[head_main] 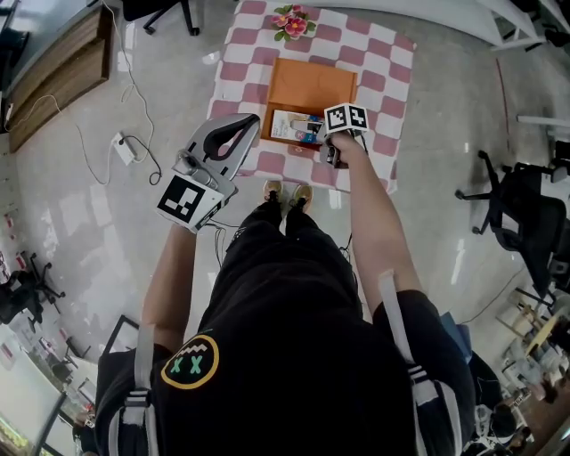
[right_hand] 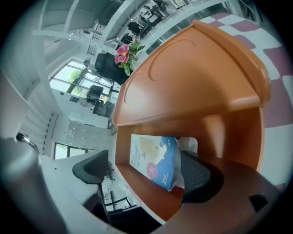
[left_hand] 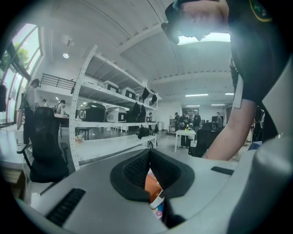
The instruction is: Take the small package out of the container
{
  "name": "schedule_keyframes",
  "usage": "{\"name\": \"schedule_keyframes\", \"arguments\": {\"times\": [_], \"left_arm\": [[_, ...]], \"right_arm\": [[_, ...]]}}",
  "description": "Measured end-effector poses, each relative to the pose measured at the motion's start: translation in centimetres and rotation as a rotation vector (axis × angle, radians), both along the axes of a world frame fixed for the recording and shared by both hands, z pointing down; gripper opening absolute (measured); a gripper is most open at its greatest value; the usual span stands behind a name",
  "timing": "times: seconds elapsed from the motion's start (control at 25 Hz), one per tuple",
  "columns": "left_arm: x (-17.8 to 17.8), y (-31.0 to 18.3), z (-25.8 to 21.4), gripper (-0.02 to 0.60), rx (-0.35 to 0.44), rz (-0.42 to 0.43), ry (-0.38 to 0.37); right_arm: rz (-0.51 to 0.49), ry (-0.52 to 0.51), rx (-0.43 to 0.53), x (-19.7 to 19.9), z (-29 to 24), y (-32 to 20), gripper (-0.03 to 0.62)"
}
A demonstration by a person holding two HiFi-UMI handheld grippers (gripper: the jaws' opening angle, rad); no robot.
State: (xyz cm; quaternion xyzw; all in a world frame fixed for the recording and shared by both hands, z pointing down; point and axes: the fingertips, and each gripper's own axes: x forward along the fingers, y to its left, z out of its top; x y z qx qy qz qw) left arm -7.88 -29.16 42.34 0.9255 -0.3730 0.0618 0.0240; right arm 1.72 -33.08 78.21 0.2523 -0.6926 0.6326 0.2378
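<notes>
An orange container (head_main: 312, 85) lies on the checkered table, with packages at its near end. In the right gripper view a small blue and white package (right_hand: 153, 160) stands on edge against the container's orange wall (right_hand: 197, 87). My right gripper (right_hand: 146, 172) is open wide and straddles that wall: one black pad (right_hand: 199, 176) is inside, close behind the package, and the other pad (right_hand: 91, 169) is outside, apart from the wall. In the head view the right gripper (head_main: 322, 135) reaches into the container's near right corner. My left gripper (head_main: 249, 125) hovers left of the table, shut with nothing in it.
A pink flower arrangement (head_main: 293, 21) sits at the table's far edge. The pink and white tablecloth (head_main: 383, 71) covers a small table. A power strip with cable (head_main: 125, 147) lies on the floor at left, and a black office chair (head_main: 521, 209) stands at right.
</notes>
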Motion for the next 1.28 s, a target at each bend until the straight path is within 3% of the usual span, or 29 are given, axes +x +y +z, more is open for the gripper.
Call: {"name": "schedule_keyframes", "arguments": {"times": [0.16, 0.32, 0.48, 0.72, 1.0, 1.28], "left_arm": [[0.0, 0.0, 0.1, 0.017, -0.003, 0.000, -0.001], [-0.2, -0.1, 0.3, 0.017, -0.011, -0.003, -0.004], [-0.5, -0.2, 0.7, 0.017, -0.022, -0.008, -0.007], [-0.7, -0.5, 0.8, 0.017, -0.031, -0.014, -0.012], [-0.6, -0.7, 1.1, 0.017, -0.035, -0.008, -0.012], [0.1, -0.9, 0.6, 0.017, -0.023, 0.010, -0.007]], "right_arm": [[-0.015, -0.092, -0.055, -0.4, -0.5, 0.5, 0.497], [-0.066, -0.132, -0.084, -1.0, -0.5, 0.9, 0.486], [-0.057, -0.162, -0.108, -1.4, -0.4, 0.8, 0.456], [-0.087, -0.177, -0.131, -1.4, 0.0, 1.0, 0.349], [-0.060, -0.135, -0.036, 0.1, 0.1, 0.4, 0.036], [-0.097, -0.180, 0.023, -0.4, -1.4, 0.8, 0.023]]}}
